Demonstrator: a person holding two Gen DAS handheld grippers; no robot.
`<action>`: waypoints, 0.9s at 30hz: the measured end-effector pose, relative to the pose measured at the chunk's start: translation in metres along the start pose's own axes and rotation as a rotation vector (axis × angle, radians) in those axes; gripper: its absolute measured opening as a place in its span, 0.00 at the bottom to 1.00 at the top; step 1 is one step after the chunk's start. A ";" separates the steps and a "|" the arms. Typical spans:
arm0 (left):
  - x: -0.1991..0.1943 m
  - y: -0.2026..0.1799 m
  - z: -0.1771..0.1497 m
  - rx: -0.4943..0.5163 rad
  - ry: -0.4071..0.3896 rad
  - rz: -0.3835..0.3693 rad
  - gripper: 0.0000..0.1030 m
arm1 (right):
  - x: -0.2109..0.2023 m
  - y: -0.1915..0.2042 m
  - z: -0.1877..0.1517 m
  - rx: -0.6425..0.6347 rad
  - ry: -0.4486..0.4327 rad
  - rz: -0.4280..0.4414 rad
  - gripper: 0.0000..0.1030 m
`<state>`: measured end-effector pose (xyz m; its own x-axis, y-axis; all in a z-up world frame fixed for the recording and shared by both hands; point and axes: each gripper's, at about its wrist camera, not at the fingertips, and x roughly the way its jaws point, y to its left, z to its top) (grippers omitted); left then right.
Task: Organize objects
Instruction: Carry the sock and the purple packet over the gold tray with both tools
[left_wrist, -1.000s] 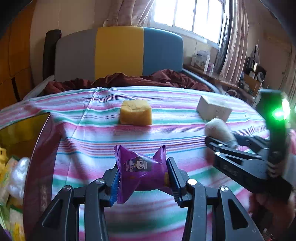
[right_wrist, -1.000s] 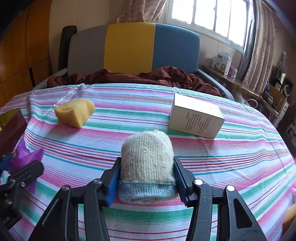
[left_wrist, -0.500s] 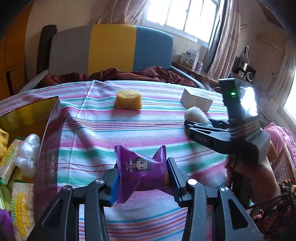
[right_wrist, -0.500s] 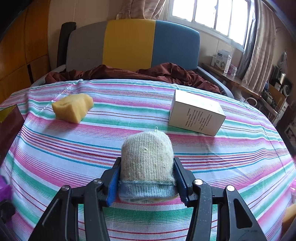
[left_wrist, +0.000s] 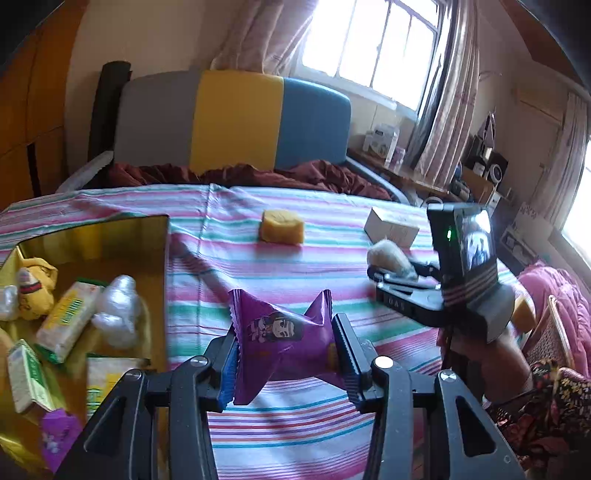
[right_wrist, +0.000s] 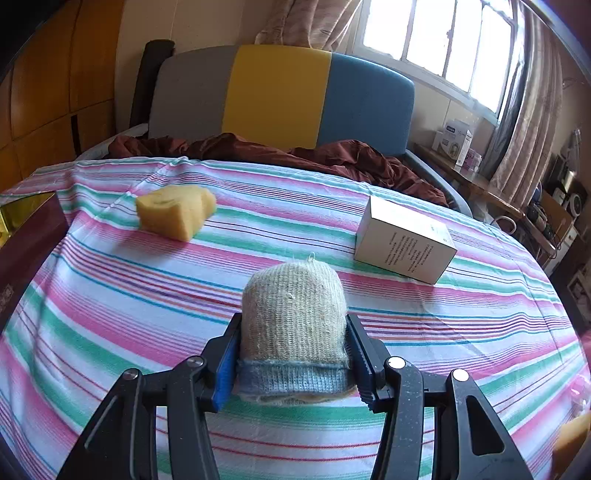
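My left gripper (left_wrist: 286, 354) is shut on a purple snack packet (left_wrist: 282, 338) and holds it above the striped tablecloth, just right of a gold-lined box (left_wrist: 110, 236). My right gripper (right_wrist: 293, 354) is shut on a cream knitted sock roll (right_wrist: 293, 317) with a blue cuff, above the cloth. The right gripper also shows in the left wrist view (left_wrist: 397, 269), to the right, with the sock roll (left_wrist: 388, 256) in it. A yellow sponge (right_wrist: 173, 212) and a white carton (right_wrist: 404, 240) lie on the cloth further back.
The gold-lined box holds several packets, a yellow soft toy (left_wrist: 35, 280) and a white wrapped lump (left_wrist: 118, 306). Its dark red wall (right_wrist: 22, 243) shows at the left of the right wrist view. A bed with a grey, yellow and blue headboard (right_wrist: 280, 99) stands behind the table.
My left gripper has risen and drawn back toward the left with the purple packet, so the box's inside now shows. My right gripper holds the sock roll almost still.
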<state>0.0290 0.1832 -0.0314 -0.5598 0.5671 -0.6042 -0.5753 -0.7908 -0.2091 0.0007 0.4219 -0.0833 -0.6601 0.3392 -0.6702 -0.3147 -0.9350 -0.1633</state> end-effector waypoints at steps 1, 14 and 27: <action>-0.004 0.003 0.001 -0.005 -0.007 -0.002 0.45 | -0.002 0.002 0.000 -0.003 0.000 0.000 0.52; -0.038 0.068 0.000 -0.100 -0.044 0.087 0.45 | -0.028 0.034 -0.015 0.001 0.002 0.082 0.52; -0.056 0.150 -0.001 -0.255 -0.059 0.188 0.45 | -0.094 0.094 -0.004 0.029 -0.106 0.288 0.52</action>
<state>-0.0254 0.0329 -0.0300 -0.6798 0.4121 -0.6067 -0.2950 -0.9110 -0.2883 0.0357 0.3023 -0.0386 -0.7918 0.0709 -0.6066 -0.1227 -0.9914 0.0443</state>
